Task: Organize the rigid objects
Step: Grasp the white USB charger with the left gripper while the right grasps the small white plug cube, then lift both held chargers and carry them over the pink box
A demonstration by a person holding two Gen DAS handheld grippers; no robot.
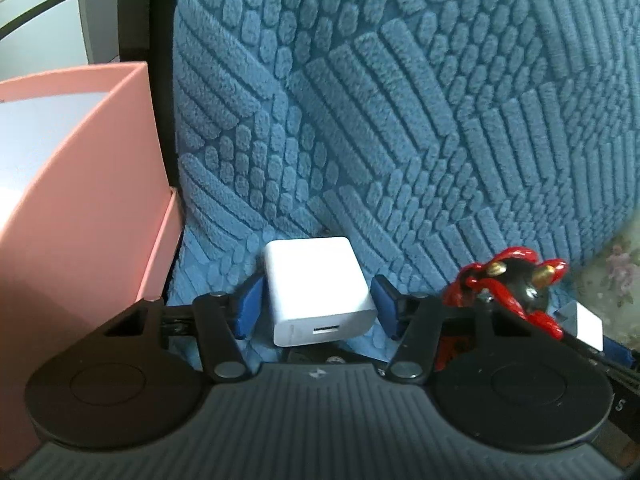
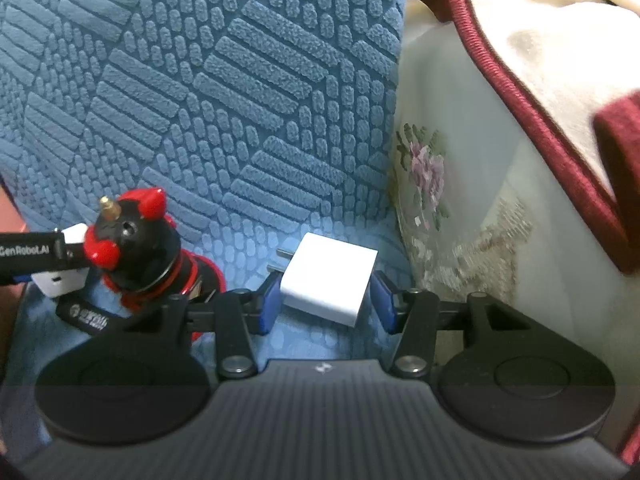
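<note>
Straddling white chargers, neither clearly clamped: left gripper (image 1: 316, 306) on one charger (image 1: 318, 290), right gripper (image 2: 324, 298) on another charger (image 2: 330, 282). Pink box (image 1: 80, 200) holds nothing visible; tripod (image 2: 136, 248) unsorted.

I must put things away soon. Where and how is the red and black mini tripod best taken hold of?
Grip the red and black mini tripod around its round black head, coming from above. The head stands up free, while the red bent legs spread low on the blue textured cloth.

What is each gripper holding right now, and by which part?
Right gripper clamps the pronged white charger by its side faces. Left gripper straddles the second white charger; whether it grips cannot be told.
</note>
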